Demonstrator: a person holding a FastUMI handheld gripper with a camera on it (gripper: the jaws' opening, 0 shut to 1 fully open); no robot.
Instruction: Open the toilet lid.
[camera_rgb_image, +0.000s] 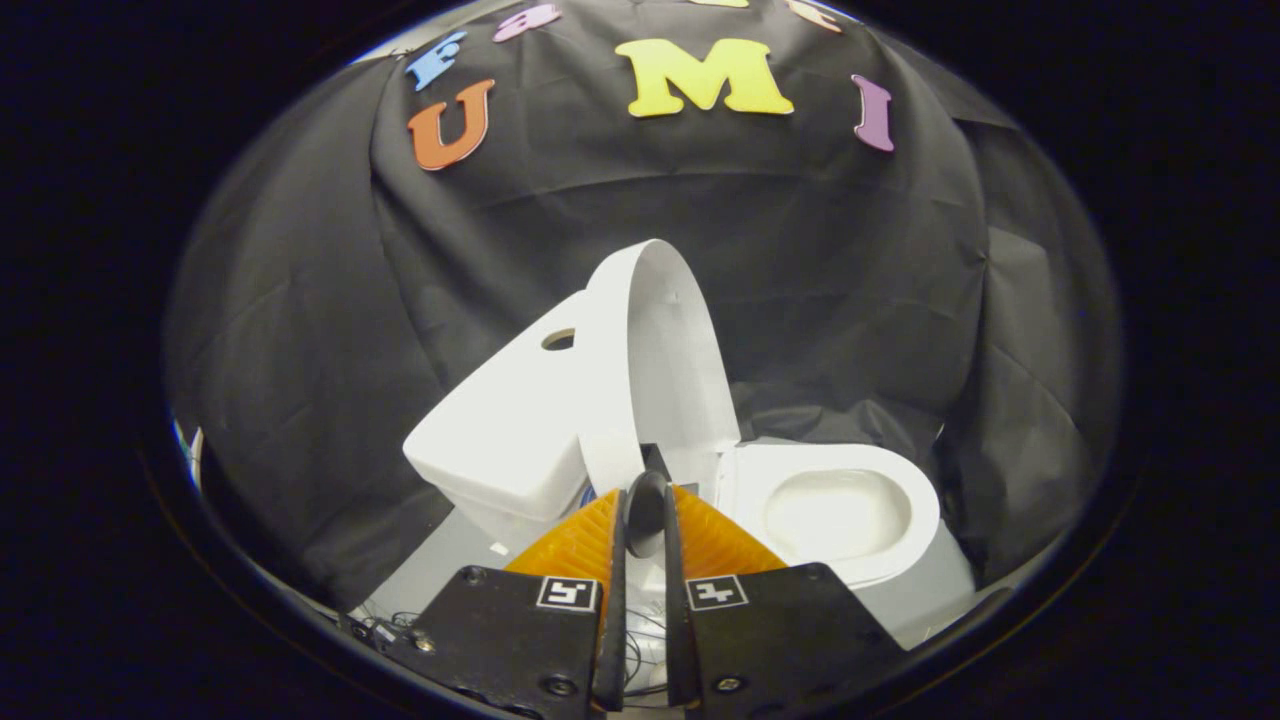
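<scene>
Gripper (646, 500): fingers nearly closed, tips converging, only narrow slit between; nothing gripped. Ribbed pads on fingers; flat plates behind carry square printed markers.

Toilet lid (665, 355): just ahead of fingertips, raised upright, leaning against tank; lower edge near tips, contact unclear. Thin, smooth, glossy, rounded arch shape.

Tank (500, 430): boxy, rounded corners, round hole on top; behind lid, left of fingers.

Seat and bowl (835, 510): oval, smooth, exposed; right of fingers.

Wrinkled black cloth wall (300, 330) behind.

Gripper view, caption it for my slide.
Toilet lid raised upright against the tank, bowl exposed, gripper fingers nearly closed just before it.
</scene>
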